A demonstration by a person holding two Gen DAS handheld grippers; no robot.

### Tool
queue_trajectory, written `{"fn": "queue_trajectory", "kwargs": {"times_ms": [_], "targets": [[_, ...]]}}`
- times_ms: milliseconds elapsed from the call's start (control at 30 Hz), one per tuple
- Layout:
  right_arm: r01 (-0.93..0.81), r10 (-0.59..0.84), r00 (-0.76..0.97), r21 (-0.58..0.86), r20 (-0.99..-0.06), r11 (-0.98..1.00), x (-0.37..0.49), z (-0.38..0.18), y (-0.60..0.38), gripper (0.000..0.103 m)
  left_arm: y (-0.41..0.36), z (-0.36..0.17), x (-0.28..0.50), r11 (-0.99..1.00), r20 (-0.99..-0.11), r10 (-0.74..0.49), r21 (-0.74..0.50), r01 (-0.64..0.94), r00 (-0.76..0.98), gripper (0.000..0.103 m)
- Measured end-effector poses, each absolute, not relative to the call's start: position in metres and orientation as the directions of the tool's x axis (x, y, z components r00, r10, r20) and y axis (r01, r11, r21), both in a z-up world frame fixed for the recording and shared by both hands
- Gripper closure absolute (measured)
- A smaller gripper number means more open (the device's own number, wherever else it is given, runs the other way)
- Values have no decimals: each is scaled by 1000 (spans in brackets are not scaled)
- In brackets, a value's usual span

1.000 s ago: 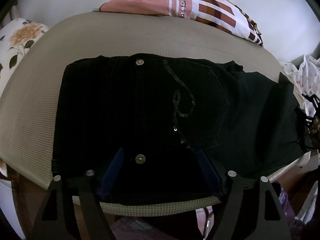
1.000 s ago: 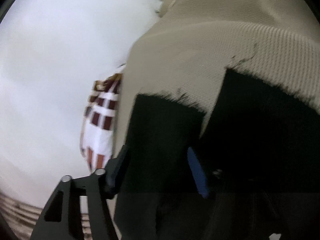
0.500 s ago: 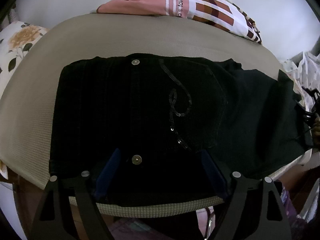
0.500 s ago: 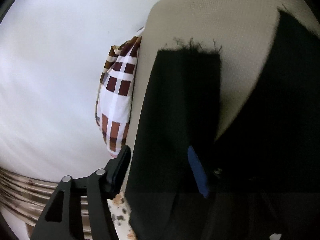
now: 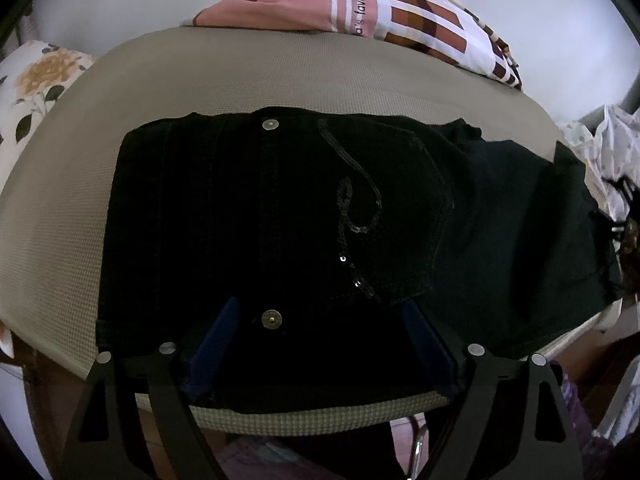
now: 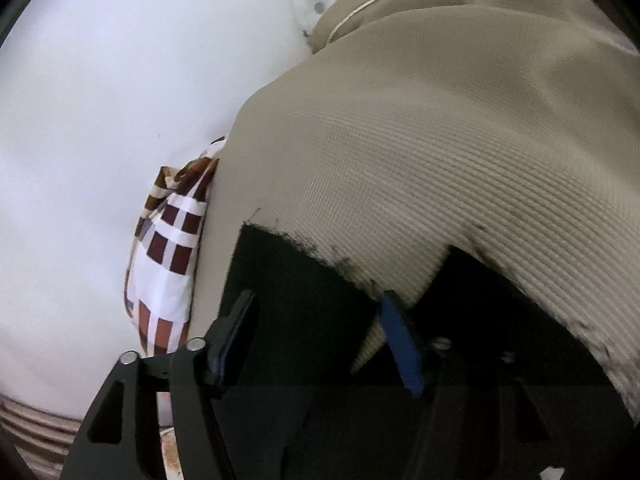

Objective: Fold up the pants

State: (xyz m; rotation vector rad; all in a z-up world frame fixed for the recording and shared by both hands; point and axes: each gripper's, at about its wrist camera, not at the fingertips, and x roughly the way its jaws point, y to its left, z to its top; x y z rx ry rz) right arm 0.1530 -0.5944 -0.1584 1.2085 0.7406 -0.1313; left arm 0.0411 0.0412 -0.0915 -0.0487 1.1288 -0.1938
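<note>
Black pants [image 5: 280, 216] lie flat on a beige woven surface [image 5: 248, 72], waist to the left, legs running right. A sequin swirl decorates the back pocket [image 5: 360, 216]. My left gripper [image 5: 320, 320] is open, its blue-padded fingers straddling the near waist edge around a metal button [image 5: 271, 319]. My right gripper [image 6: 316, 320] is open, its jaws either side of a frayed black leg hem [image 6: 296, 280]. A second leg hem [image 6: 500, 304] lies to its right. Whether the pads touch the cloth I cannot tell.
A pink and brown checked cloth [image 5: 380, 12] lies at the far edge against a white wall; it also shows in the right wrist view [image 6: 168, 264]. A floral cushion [image 5: 36, 80] is at the left. Patterned white fabric [image 5: 612, 144] piles at the right.
My right gripper swung over the leg ends, tilting away and back; the hem now sits lower between its fingers. My left gripper drew slightly back over the waistband, staying open.
</note>
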Motion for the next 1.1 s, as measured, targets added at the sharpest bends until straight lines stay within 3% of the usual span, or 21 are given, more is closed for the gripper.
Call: {"fn": "queue_trajectory", "kwargs": {"times_ms": [100, 167, 233, 300, 367, 433, 500, 833, 1100], "targets": [[388, 451, 739, 864, -500, 322, 164, -169, -576, 28, 41, -92, 41, 982, -893, -175, -130, 135, 414, 17], [349, 499, 703, 857, -506, 378, 166, -165, -556, 28, 41, -92, 41, 982, -891, -181, -139, 129, 417, 16], [297, 562, 698, 893, -444, 337, 167, -169, -543, 28, 41, -92, 41, 981, -889, -186, -147, 125, 419, 15], [293, 535, 721, 894, -440, 340, 163, -167, -541, 31, 40, -93, 41, 981, -889, -184, -142, 130, 419, 14], [307, 500, 741, 888, -449, 343, 162, -169, -545, 45, 37, -94, 41, 982, -892, -176, -130, 137, 416, 14], [361, 495, 719, 871, -487, 332, 166, -181, -547, 88, 38, -93, 41, 981, -891, -181, -134, 139, 416, 14], [384, 493, 706, 860, -509, 337, 160, -189, -542, 100, 40, -93, 41, 980, -888, -190, -147, 132, 419, 14], [318, 388, 813, 889, -435, 331, 90, -140, -534, 99, 44, -91, 38, 976, -877, -211, -163, 146, 432, 14], [406, 311, 825, 878, -471, 254, -11, -149, -561, 99, 56, -85, 36, 970, -869, -242, -205, 132, 431, 14]]}}
